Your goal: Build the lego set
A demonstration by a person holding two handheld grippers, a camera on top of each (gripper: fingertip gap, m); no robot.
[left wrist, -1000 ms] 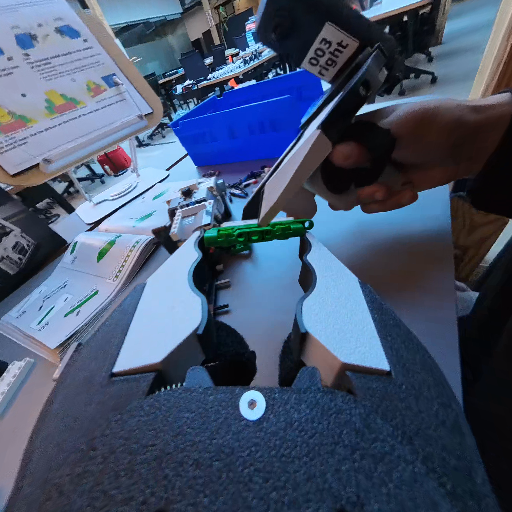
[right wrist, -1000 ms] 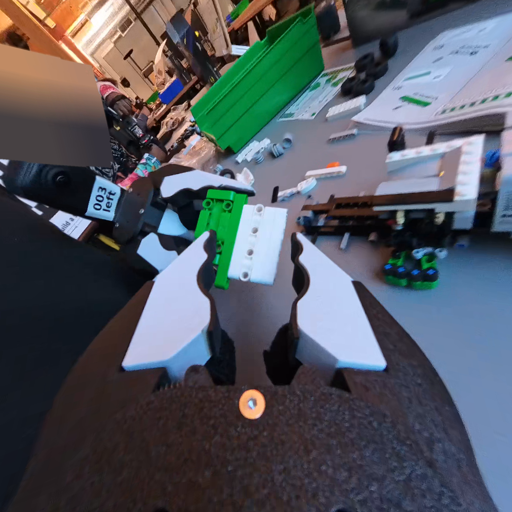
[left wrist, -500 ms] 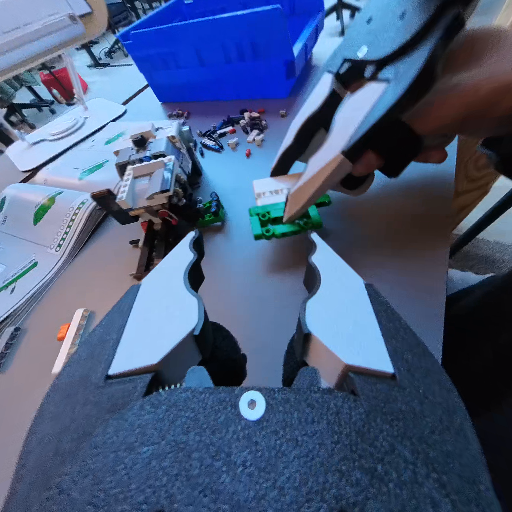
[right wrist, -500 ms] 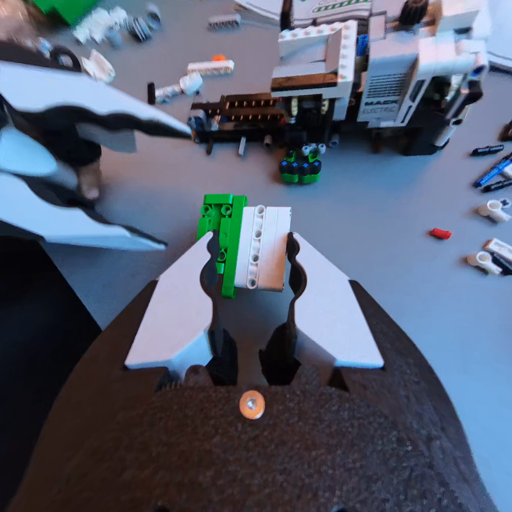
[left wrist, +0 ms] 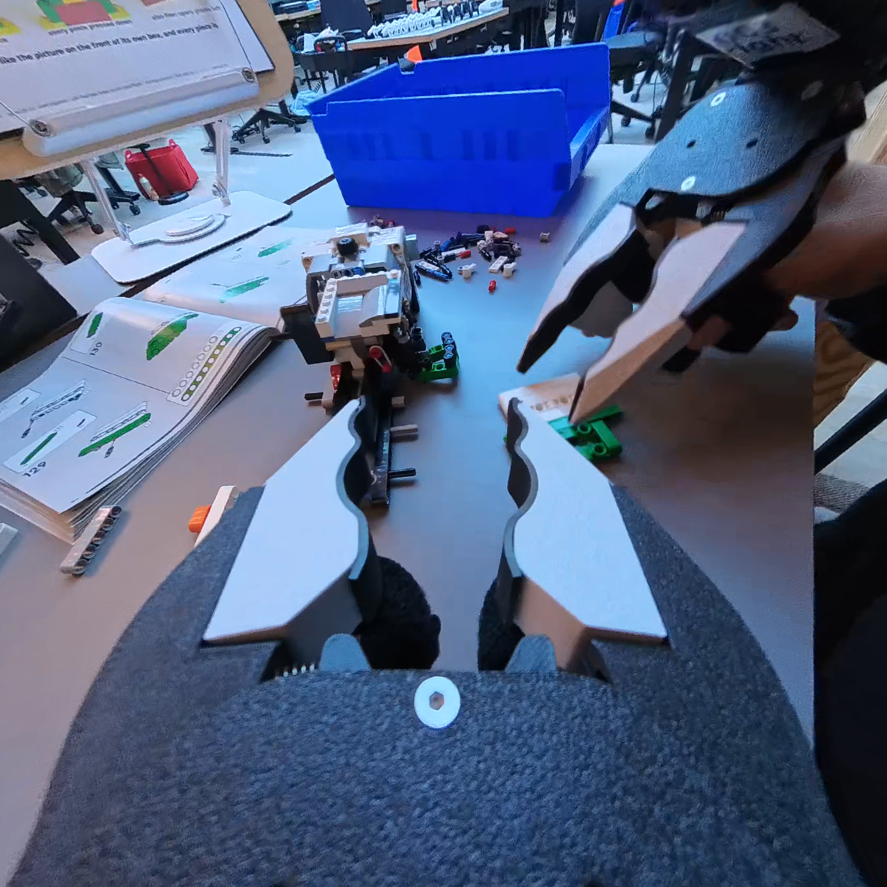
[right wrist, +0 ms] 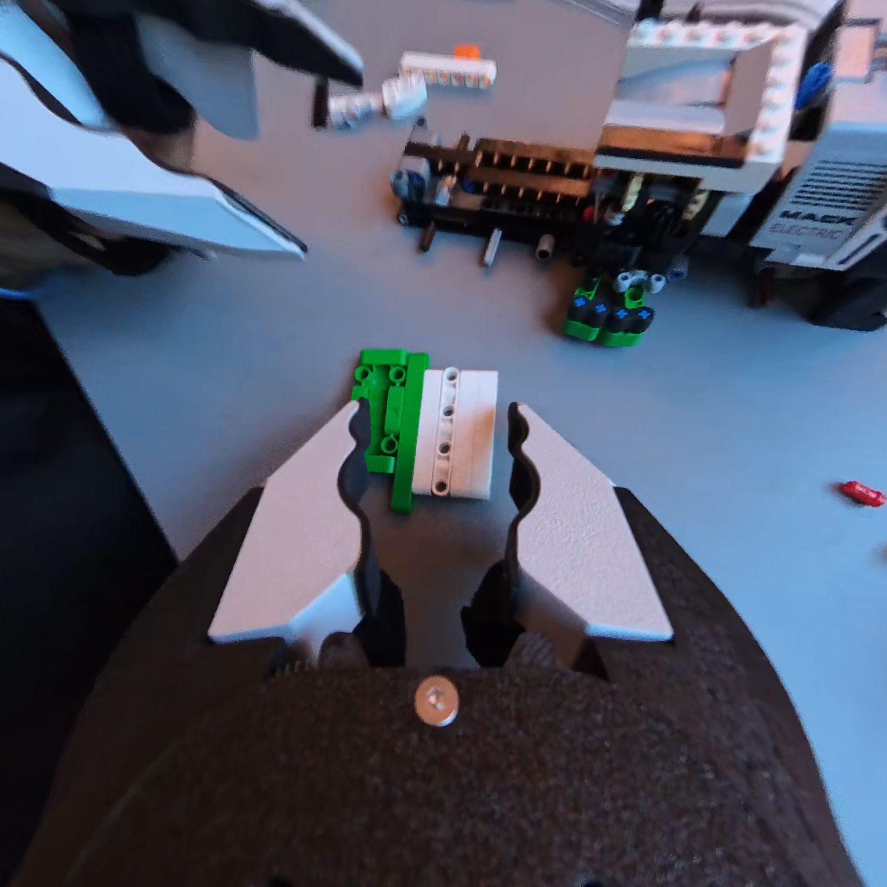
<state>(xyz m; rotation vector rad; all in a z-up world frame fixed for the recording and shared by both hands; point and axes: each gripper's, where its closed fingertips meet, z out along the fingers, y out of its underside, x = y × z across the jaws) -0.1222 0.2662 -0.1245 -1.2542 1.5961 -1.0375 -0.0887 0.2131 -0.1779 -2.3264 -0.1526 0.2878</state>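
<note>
In the left wrist view, your left gripper (left wrist: 434,413) hangs above the grey table (left wrist: 696,504) with its jaws spread wide and nothing between them. The green and white subassembly (left wrist: 583,429) lies flat on the table just past the tip of the gripper's right finger, outside the gap and partly hidden by it. Your right gripper (left wrist: 549,391) reaches down from the upper right, jaws parted, with one fingertip at the piece's green part; whether it touches is unclear. The partly built truck (left wrist: 360,307) stands ahead to the left, an open instruction booklet (left wrist: 120,384) left of it. A blue bin (left wrist: 461,139) sits behind, loose small parts (left wrist: 473,257) scattered before it.

In the right wrist view, your right gripper (right wrist: 434,410) points down at the table, jaws wide apart and holding nothing. The green and white subassembly (right wrist: 427,427) lies between the fingertips, its green side close against the left finger and a clear gap between its white side and the right finger. The truck (right wrist: 672,158) stands beyond. Your left gripper (right wrist: 331,161) shows blurred at upper left.
</note>
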